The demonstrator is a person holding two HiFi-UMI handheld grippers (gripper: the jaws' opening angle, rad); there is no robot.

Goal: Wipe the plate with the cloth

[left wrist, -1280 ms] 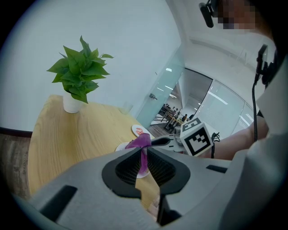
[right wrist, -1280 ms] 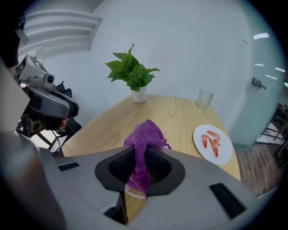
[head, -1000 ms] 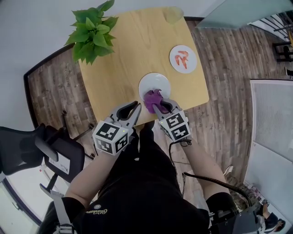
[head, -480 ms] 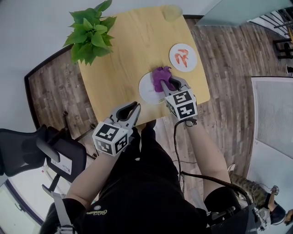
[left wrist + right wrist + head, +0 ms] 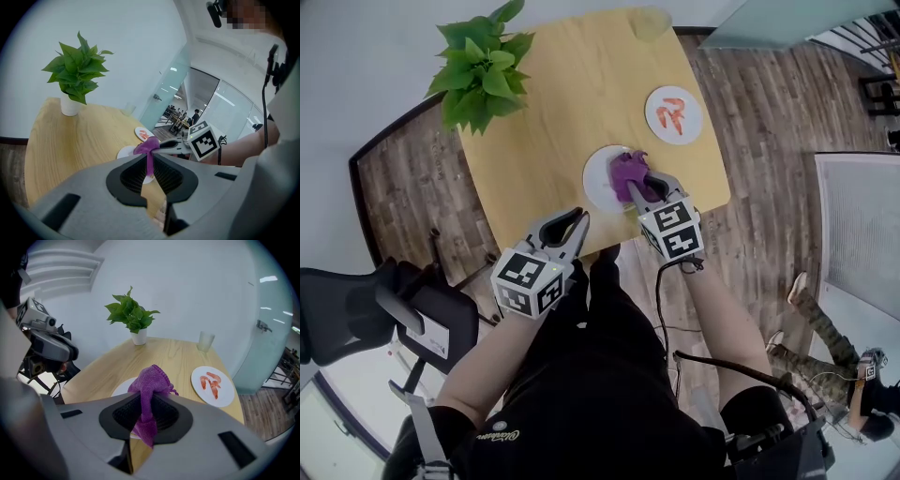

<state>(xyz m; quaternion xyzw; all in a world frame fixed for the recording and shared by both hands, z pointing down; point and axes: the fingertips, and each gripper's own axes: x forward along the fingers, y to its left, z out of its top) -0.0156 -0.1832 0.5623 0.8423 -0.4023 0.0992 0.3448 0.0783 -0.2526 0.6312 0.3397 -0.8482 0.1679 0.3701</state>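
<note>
- Two grippers in view, but only the right gripper [image 5: 636,185] is working. Its jaws are clenched on a purple knitted cloth [image 5: 627,169]: the bunch sticks out past the tips, and a tail hangs btwn the pads in the right gripper view.
- Change: 1 sec ago the cloth sat at the near rim of the round white plate [image 5: 598,174]. Half a sec ago it had swung out to the far-right rim, toward the second white plate w/ red shrimp [image 5: 671,113]. Now it's pulled back over the plate's right half.
- This reads as back-and-forth wipe strokes, so wiping is under way, not finished. The left half of the plate shows bare in the head view and prob. isn't covered yet.
- Contact: the cloth looks down on the plate, but no view confirms pressure.
- The left gripper [image 5: 572,225] hasn't shifted. It's held off the near edge of the light wooden table [image 5: 553,103], jaws drawn together on nothing, well apart from the plate.
- The plate is in the same spot, near the table's front edge. Nothing steadies it, so a hard stroke could slide it.
</note>
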